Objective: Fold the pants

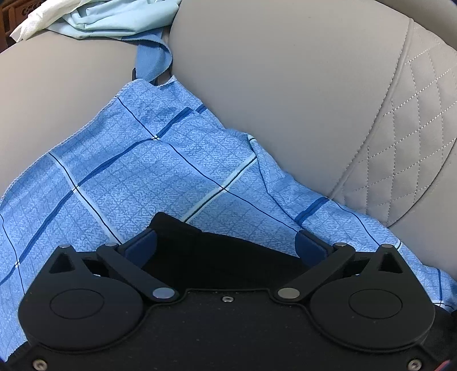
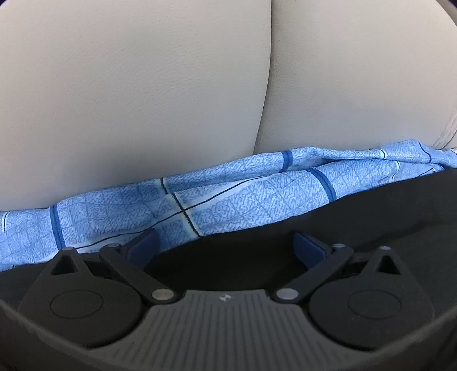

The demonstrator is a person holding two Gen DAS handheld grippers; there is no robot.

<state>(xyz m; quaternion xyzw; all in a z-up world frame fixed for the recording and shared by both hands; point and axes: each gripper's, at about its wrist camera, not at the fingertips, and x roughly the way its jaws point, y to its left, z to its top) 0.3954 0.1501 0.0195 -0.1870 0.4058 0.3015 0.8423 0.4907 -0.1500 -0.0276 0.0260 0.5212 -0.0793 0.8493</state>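
The black pants (image 1: pixel 205 248) lie on a blue checked cloth (image 1: pixel 137 171) spread over a sofa seat. In the left wrist view a corner of the pants reaches up between the fingers of my left gripper (image 1: pixel 225 245), whose jaws stand wide apart with the pads off the fabric. In the right wrist view the pants (image 2: pixel 371 211) run as a dark band from lower left to the right edge over the same checked cloth (image 2: pixel 228 194). My right gripper (image 2: pixel 225 248) hangs over that band, open, with black fabric under and between its fingers. The rest of the pants is hidden beneath both grippers.
The sofa's grey backrest cushions (image 1: pixel 271 71) rise right behind the cloth, one with a quilted diamond panel (image 1: pixel 400 142). A crumpled pale blue garment (image 1: pixel 120 17) and a white cloth (image 1: pixel 37 20) lie at the far left. A blue strap (image 1: pixel 151 61) hangs in the cushion gap.
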